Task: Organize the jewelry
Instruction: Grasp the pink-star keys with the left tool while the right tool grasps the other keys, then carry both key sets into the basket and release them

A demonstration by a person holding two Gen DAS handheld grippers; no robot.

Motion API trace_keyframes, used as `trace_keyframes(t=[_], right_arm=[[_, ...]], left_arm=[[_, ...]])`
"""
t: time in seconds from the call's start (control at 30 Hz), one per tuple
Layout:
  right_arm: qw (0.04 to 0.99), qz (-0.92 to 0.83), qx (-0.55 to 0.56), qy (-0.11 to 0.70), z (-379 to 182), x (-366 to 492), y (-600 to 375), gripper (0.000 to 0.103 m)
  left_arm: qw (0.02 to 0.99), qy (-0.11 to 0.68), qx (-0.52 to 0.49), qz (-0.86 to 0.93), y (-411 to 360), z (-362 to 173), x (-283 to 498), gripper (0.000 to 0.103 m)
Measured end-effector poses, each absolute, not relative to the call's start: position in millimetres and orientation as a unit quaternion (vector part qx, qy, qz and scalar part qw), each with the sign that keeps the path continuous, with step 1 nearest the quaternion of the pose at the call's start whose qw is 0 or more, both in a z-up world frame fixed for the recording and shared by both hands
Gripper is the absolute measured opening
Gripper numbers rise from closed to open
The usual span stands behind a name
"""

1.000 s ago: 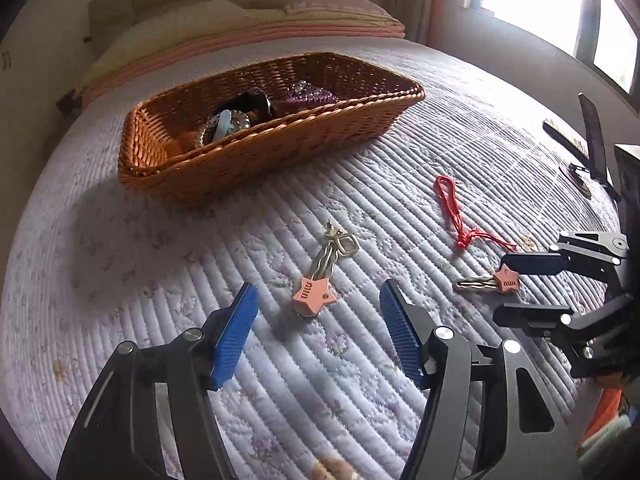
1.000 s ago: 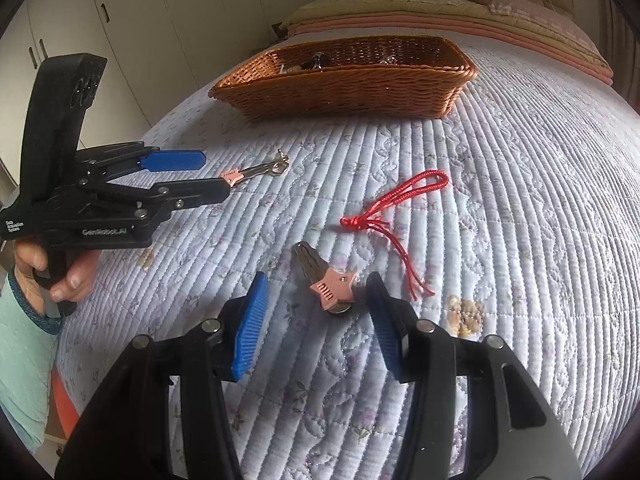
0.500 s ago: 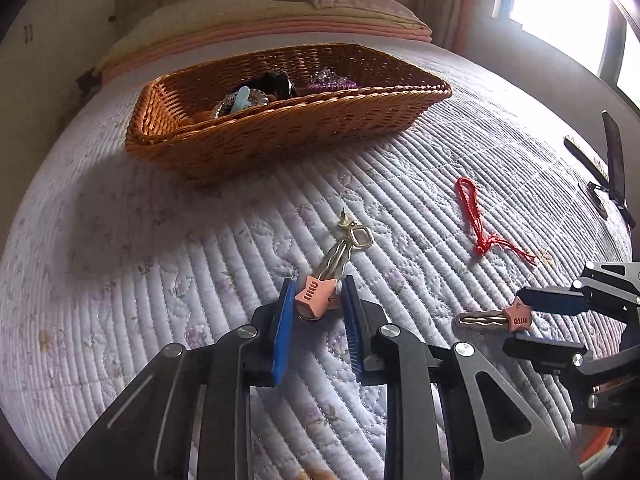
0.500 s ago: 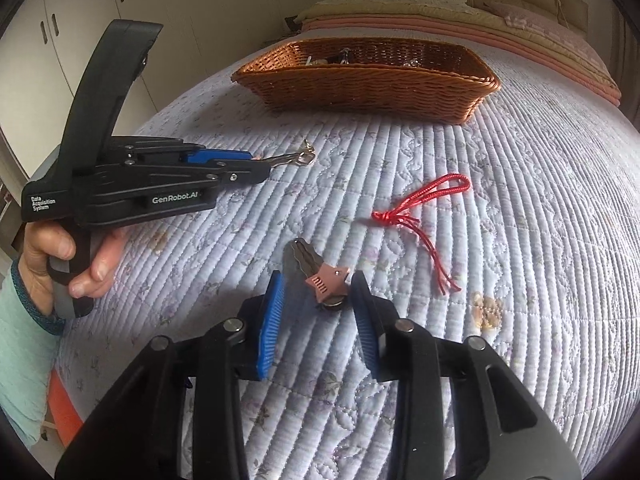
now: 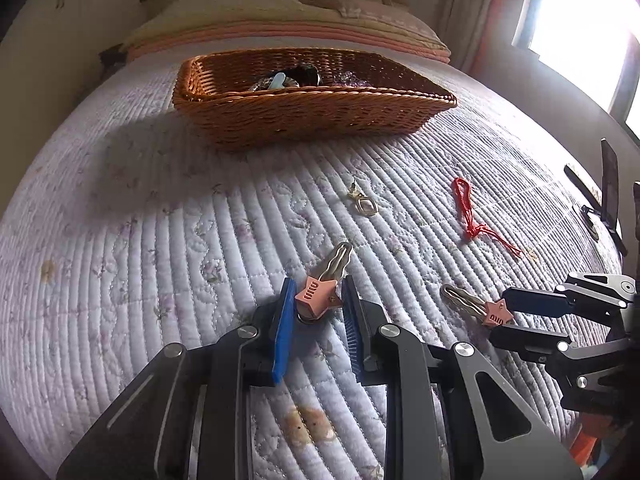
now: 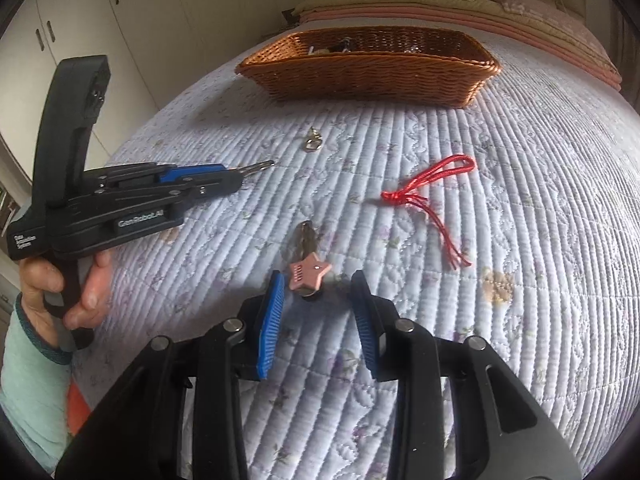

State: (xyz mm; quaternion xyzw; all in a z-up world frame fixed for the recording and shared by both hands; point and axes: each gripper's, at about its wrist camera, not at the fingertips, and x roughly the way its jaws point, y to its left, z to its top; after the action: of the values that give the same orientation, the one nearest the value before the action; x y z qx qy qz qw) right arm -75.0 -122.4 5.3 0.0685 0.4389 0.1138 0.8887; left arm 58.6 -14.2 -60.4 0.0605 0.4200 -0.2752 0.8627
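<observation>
My left gripper [image 5: 316, 308] is shut on a pink star hair clip [image 5: 318, 298] and holds it just above the quilt; its gold prongs point away. A small gold clasp [image 5: 363, 205] lies beyond it. My right gripper [image 6: 318, 292] is partly open around a second pink star clip [image 6: 307, 272] lying on the quilt; only the left pad touches the star. That clip and gripper also show in the left wrist view [image 5: 496, 314]. A red cord [image 6: 432, 192] lies to the right. The wicker basket [image 5: 312, 120] with jewelry stands at the back.
The bed is covered by a white quilted spread [image 5: 160, 240] with a brown stain [image 5: 308, 428] near me. Pillows [image 5: 280, 12] lie behind the basket. Wardrobe doors [image 6: 100, 20] stand to the left, a window [image 5: 592, 20] to the right.
My left gripper lifted its star clip back toward me, away from the gold clasp, which stayed on the quilt. My right gripper stays around the second clip, its jaws slightly wider.
</observation>
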Motion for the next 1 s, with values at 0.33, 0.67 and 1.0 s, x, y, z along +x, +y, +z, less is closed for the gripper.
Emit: trace_keyframes(t=[0.33, 0.67, 1.0], right_arm=[[0.901, 0.087, -0.018, 0.424, 4.7, -72.4, -93.0, 0.020], [0.914, 0.095, -0.008, 0.395, 24.6, -79.1, -100.9, 0.020], [0.944, 0.089, 0.015, 0.318, 94.4, -45.9, -127.1, 0.020]], left_arm=[[0.869, 0.407, 0.064, -0.274, -15.4, -59.9, 49.3, 0.022], [0.887, 0.351, 0.048, -0.295, -7.7, -32.3, 31.5, 0.021], [0.915, 0.280, 0.021, -0.290, -13.5, 36.2, 68.4, 0.021]])
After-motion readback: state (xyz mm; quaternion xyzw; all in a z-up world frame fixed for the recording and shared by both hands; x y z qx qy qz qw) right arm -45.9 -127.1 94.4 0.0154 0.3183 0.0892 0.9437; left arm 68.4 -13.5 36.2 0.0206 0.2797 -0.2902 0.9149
